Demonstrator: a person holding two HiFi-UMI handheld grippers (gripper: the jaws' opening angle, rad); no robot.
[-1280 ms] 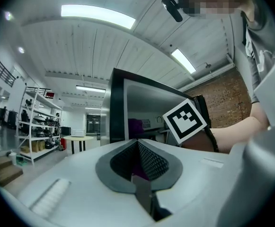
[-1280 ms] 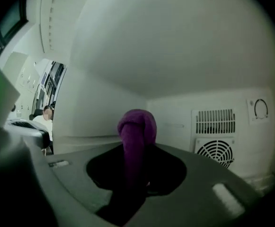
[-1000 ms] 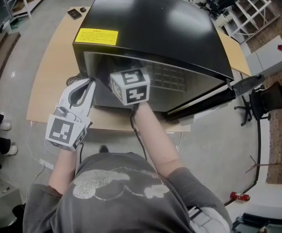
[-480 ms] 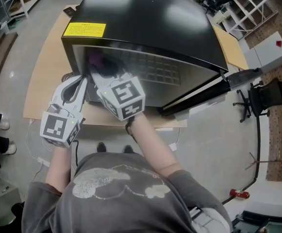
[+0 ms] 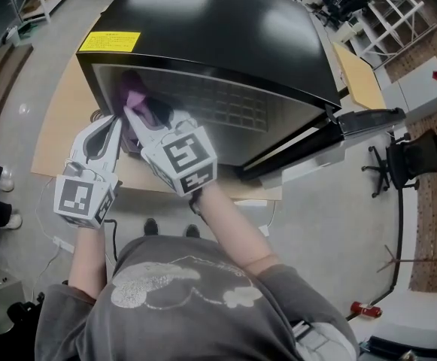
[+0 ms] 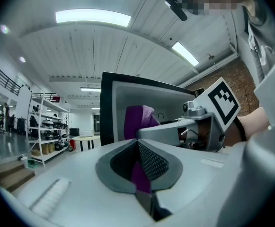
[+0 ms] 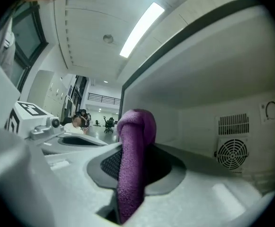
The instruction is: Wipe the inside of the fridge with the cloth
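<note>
Yellow label [image 5: 110, 41] on fridge [image 5: 226, 28] — illegible

Light wooden tabletop [image 5: 56, 134] is showing bare at its left end. Black office chair [image 5: 408, 160] is standing on the grey floor [image 5: 331, 262] to the right; a pale box with a red mark [image 5: 423, 89] is sitting beyond it. White racks [image 5: 387, 6] are lining the far corner. Small red item [image 5: 362, 308] is lying low right. Strip light [image 6: 93, 17] is glowing overhead; stocked shelving [image 6: 45, 129] is standing in the hall.
</note>
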